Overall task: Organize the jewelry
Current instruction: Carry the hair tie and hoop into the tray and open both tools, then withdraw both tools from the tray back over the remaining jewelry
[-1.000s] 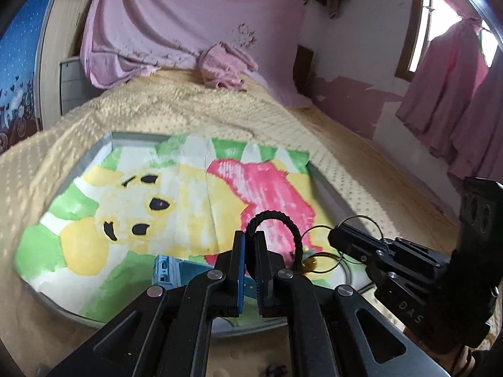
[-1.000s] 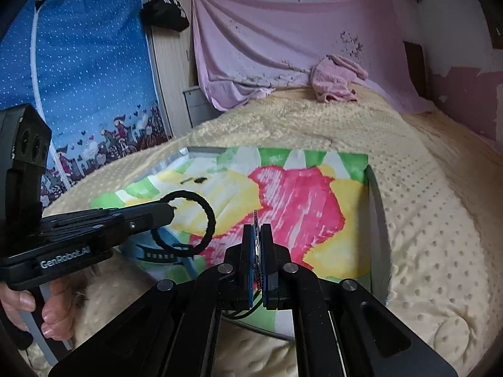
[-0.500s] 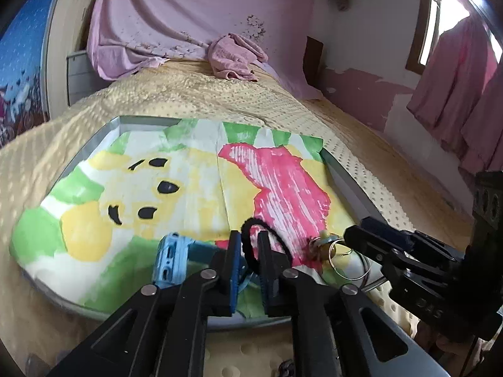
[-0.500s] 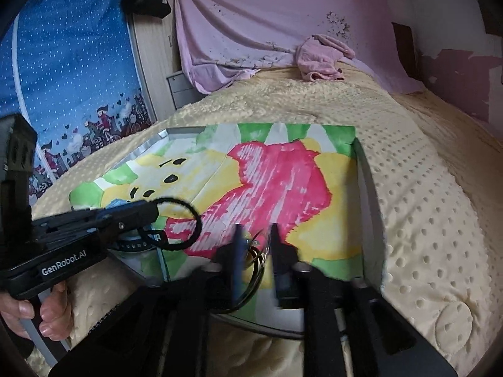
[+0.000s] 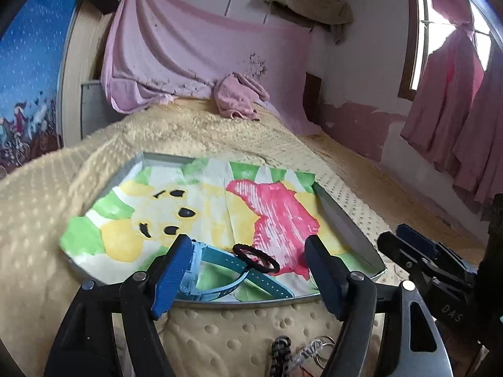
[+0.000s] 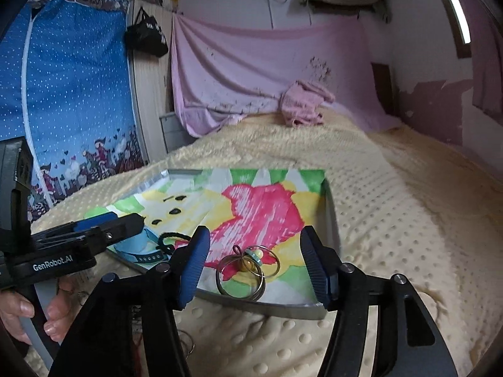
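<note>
Tongs first: the left gripper [image 5: 245, 270] stands with its blue-padded jaws spread wide and nothing between them, and the right gripper [image 6: 254, 262] is equally wide and empty. I judge both are parted because each has let a piece down and needs room to draw clear without dragging it.

Just ahead of the left one, a black beaded bracelet [image 5: 256, 256] lies flat, overlapping the strap of a teal plastic wristwatch [image 5: 220, 270]. Between the right one's tips sits a bunch of thin metal bangles with a small pale-green and yellow ring [image 6: 248, 265].

All three rest near the front edge of a shallow grey metal tray [image 6: 331, 216], lined with a painted paper sheet [image 5: 204, 201], probably to keep small pieces visible and together. Under it spreads a dotted cream blanket [image 6: 393, 220], where a braided cord and loose rings [image 5: 298, 355] remain unsorted.
</note>
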`<move>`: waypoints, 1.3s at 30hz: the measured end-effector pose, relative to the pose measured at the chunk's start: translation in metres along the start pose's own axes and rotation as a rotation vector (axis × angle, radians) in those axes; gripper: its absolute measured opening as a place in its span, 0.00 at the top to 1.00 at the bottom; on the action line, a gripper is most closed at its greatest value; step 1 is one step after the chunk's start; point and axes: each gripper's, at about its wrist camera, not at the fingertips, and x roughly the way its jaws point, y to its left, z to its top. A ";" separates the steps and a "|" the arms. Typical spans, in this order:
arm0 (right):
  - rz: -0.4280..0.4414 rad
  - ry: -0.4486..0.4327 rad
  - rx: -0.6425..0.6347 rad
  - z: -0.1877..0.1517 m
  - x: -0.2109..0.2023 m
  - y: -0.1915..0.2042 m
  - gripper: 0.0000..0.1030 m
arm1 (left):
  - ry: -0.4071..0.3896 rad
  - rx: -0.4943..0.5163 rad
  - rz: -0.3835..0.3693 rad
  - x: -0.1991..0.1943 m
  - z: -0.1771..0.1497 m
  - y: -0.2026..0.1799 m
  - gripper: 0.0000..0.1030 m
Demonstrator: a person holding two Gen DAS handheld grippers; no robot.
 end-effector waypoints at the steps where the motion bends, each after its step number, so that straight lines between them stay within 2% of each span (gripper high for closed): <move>1: -0.002 -0.009 0.003 0.000 -0.004 -0.001 0.45 | -0.019 0.008 0.005 -0.007 0.000 -0.002 0.29; 5: -0.012 -0.065 0.000 0.000 -0.028 0.003 0.34 | -0.082 0.021 0.028 -0.031 -0.005 -0.004 0.14; 8: -0.014 -0.100 -0.008 -0.001 -0.046 0.008 0.26 | -0.127 0.030 0.049 -0.052 -0.012 -0.002 0.06; 11: -0.008 -0.126 -0.010 -0.004 -0.063 0.014 0.20 | -0.156 0.028 0.073 -0.069 -0.020 0.002 0.00; 13: -0.001 -0.148 -0.020 -0.008 -0.076 0.019 0.11 | -0.181 0.019 0.093 -0.082 -0.026 0.006 0.00; 22: 0.027 -0.179 -0.048 -0.026 -0.114 0.045 0.11 | -0.221 0.022 0.158 -0.136 -0.055 0.026 0.00; 27: 0.041 -0.173 -0.048 -0.036 -0.125 0.055 0.11 | -0.212 0.012 0.176 -0.156 -0.070 0.037 0.00; 34: 0.046 -0.135 -0.081 -0.054 -0.127 0.066 0.11 | -0.172 0.049 0.199 -0.156 -0.085 0.040 0.00; 39: 0.046 -0.093 -0.103 -0.067 -0.117 0.069 0.11 | -0.132 0.007 0.214 -0.150 -0.089 0.052 0.00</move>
